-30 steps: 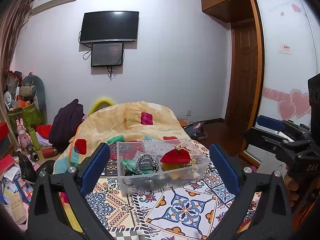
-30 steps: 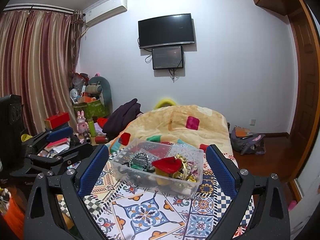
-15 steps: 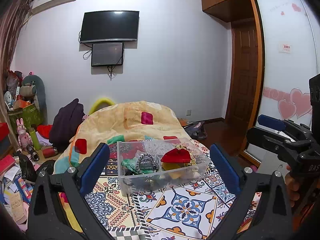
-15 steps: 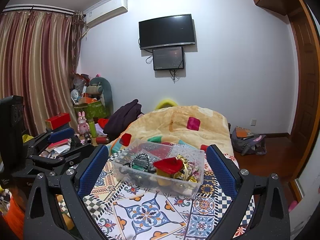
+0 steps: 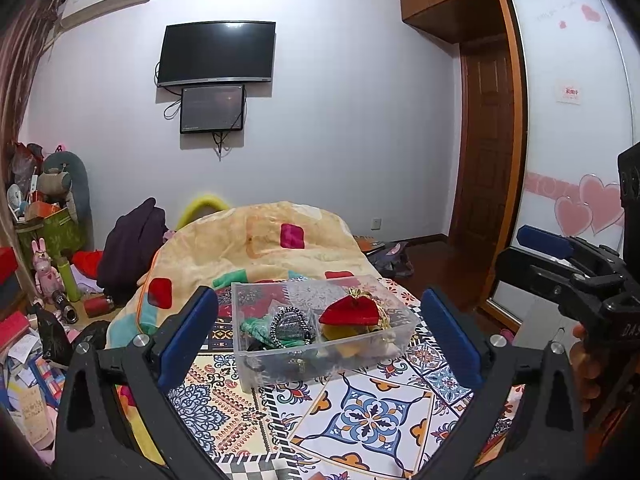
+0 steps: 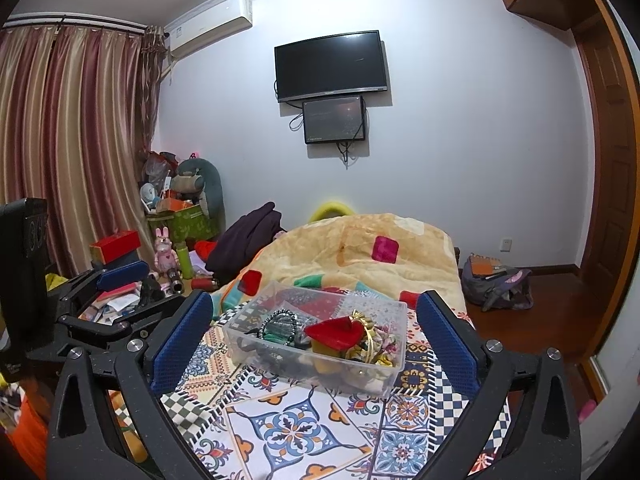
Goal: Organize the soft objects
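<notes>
Hovering grippers: both are held above the near end of the bed, aimed at the bin, touching nothing.
Left gripper (image 5: 320,340): fingers spread wide, nothing between the blue pads; the bin sits in the gap at 12 o'clock of its view.
Right gripper (image 6: 312,344): fingers likewise wide apart and empty; the bin lies at 12 o'clock, a shade toward 1.
Clear plastic bin (image 5: 280,372): rests open-topped on the patterned bedspread (image 5: 360,412), near the foot of a heaped yellow quilt (image 5: 260,240).
Bin contents: a red pouch (image 5: 350,312) on top toward the right end, something yellow under it, a green cloth item (image 5: 256,328) at the left, a dark beaded ring (image 5: 290,320) in the middle, and gold ribbon with floral scraps (image 6: 376,344) at the far right; the smaller bits are too jumbled to name.
Bedspread around the bin: no loose soft item shows on it from either view.
Progress: the soft pieces lie gathered in the bin, though heaped rather than sorted. That fits a bin just filled as well as one waiting to be emptied and arranged; the pictures do not settle which.
</notes>
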Available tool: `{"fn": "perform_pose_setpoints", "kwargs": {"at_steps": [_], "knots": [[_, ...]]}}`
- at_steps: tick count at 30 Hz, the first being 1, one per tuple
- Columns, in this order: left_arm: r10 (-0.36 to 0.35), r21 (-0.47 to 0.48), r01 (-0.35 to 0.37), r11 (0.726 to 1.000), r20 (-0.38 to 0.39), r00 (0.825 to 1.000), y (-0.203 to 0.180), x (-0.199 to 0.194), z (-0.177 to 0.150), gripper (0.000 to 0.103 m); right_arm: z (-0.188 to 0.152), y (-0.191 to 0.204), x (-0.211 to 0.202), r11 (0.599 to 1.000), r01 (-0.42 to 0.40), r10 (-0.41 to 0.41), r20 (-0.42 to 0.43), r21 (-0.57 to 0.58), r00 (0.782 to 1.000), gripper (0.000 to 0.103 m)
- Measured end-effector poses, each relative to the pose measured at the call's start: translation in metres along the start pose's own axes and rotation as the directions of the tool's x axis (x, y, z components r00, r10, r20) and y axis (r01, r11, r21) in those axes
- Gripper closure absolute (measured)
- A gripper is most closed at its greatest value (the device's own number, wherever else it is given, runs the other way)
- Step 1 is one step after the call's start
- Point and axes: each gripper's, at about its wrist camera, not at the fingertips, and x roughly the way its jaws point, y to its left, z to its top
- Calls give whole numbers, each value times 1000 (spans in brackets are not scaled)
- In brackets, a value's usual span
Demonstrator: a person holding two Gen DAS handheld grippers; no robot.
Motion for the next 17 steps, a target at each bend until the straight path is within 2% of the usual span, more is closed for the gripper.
{"fn": "perform_pose_setpoints", "kwargs": {"at_steps": [17], "knots": [[-5, -10, 5, 1000, -12, 1000, 2, 1, 2, 0, -4, 2, 5, 1000, -1, 1, -20, -7, 1000, 0]]}}
